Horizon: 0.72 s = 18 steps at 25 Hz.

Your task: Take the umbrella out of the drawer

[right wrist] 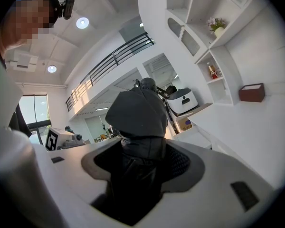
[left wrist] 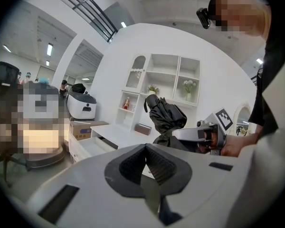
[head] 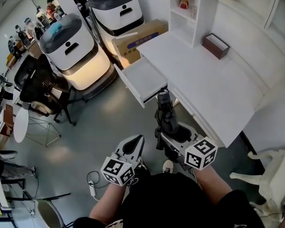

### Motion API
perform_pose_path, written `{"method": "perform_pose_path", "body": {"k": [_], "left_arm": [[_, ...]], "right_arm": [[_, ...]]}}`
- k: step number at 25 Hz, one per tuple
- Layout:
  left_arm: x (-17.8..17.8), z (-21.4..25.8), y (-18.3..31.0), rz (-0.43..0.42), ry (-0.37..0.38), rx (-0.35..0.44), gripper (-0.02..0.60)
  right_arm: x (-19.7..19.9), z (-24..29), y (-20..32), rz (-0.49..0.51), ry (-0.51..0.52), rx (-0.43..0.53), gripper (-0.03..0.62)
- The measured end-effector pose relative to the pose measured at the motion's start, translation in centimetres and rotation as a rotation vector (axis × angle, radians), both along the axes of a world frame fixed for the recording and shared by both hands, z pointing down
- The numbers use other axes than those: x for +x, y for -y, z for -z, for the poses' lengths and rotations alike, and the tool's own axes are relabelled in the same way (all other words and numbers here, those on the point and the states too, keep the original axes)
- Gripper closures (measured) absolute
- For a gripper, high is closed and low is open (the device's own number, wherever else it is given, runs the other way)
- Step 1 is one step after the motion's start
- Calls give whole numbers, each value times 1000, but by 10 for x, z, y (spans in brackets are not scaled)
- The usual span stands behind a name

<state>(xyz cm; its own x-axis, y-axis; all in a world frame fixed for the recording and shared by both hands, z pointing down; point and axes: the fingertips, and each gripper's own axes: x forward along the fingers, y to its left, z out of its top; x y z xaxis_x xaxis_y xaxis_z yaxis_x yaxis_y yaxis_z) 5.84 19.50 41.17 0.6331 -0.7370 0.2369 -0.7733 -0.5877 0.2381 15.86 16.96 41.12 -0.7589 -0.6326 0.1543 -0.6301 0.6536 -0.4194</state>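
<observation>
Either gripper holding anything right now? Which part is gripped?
Right gripper is shut on the black folded umbrella, clamping its bunched fabric near one end; the rest sticks out past the jaws. Left gripper is shut and empty.

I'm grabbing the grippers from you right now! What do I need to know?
Left gripper: shut, holding nothing.
Right gripper: shut on the folded black umbrella, held in the air in front of the white desk.
Drawer: pulled out from the desk; nothing shows inside it.
Done: the umbrella is out of the drawer.
Left: probably just set the umbrella down somewhere.
</observation>
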Motion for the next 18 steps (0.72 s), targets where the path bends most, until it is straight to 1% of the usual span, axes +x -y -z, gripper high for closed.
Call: {"method": "perform_pose_path", "body": {"k": [18], "left_arm": [[-4,-5,10,8,3,-11,575]], "right_arm": [[-3,-7,12,5,0,-14,339]]}}
